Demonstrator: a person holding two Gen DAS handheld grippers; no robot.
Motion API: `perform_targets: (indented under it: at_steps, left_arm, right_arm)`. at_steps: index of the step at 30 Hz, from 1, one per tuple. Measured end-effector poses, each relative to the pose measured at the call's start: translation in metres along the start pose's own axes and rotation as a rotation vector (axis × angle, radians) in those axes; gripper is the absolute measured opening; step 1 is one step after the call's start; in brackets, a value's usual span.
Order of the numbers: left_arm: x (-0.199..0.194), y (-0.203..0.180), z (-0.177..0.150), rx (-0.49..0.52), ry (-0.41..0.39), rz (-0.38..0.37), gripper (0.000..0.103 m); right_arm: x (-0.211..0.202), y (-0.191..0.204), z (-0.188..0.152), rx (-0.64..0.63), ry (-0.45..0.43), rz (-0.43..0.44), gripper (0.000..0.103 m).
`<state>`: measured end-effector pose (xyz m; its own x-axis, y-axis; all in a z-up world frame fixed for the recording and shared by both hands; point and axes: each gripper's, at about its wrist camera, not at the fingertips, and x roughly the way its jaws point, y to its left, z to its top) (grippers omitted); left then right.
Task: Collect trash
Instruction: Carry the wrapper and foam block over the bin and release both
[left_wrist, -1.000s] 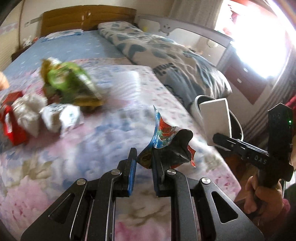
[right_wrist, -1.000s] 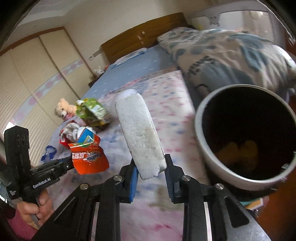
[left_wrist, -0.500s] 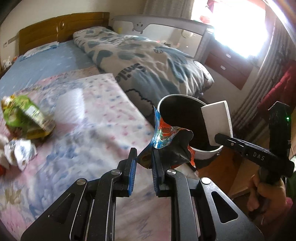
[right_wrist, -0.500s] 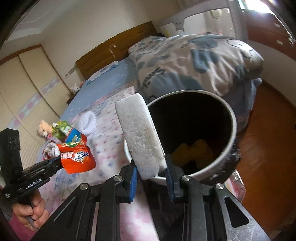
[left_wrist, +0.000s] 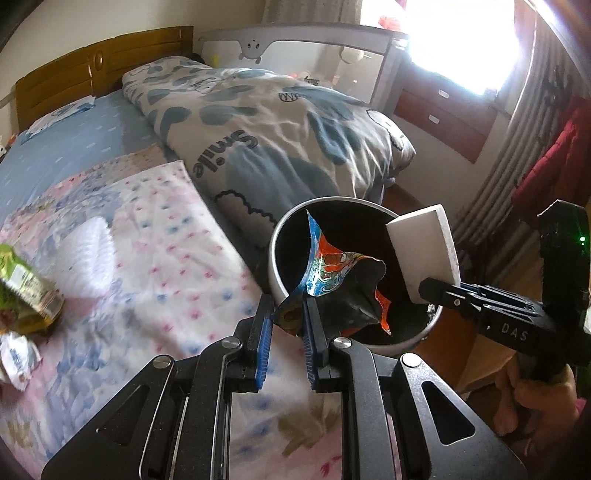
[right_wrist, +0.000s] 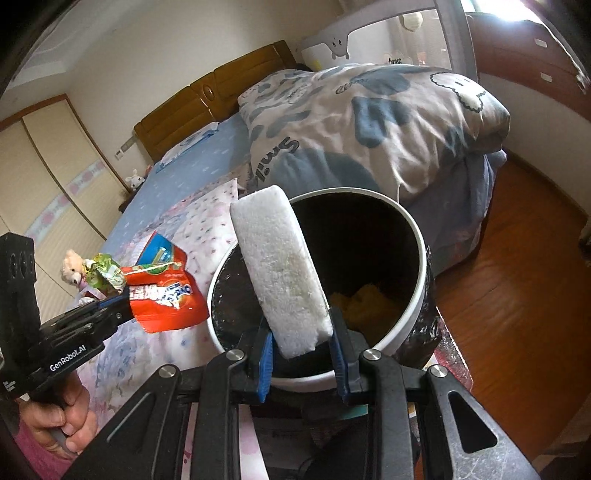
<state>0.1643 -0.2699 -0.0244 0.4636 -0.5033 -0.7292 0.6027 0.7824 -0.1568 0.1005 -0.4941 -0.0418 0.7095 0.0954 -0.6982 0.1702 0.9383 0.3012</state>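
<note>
White foam, a thick oblong block, is pinched at its lower end by the right gripper, its long axis rising up and away from the jaws and leaning over the near rim of the bin. The left gripper is clamped on a corner of a crumpled red snack wrapper, which hangs in front of the bin's mouth. In the right wrist view that wrapper sits to the left of the rim, so the foam appears nearer to a drop. Judged from this, the right hand needs only a short advance before opening. Farther back on the bed, a green packet and a crumpled white wrapper remain uncollected.
</note>
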Motion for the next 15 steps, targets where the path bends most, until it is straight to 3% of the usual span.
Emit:
perform_targets:
  at_steps: [15]
  left_arm:
    - [0.032, -0.016, 0.010, 0.027, 0.053, 0.002, 0.016]
  right_arm:
    - [0.013, -0.014, 0.016, -0.002, 0.030, -0.021, 0.031]
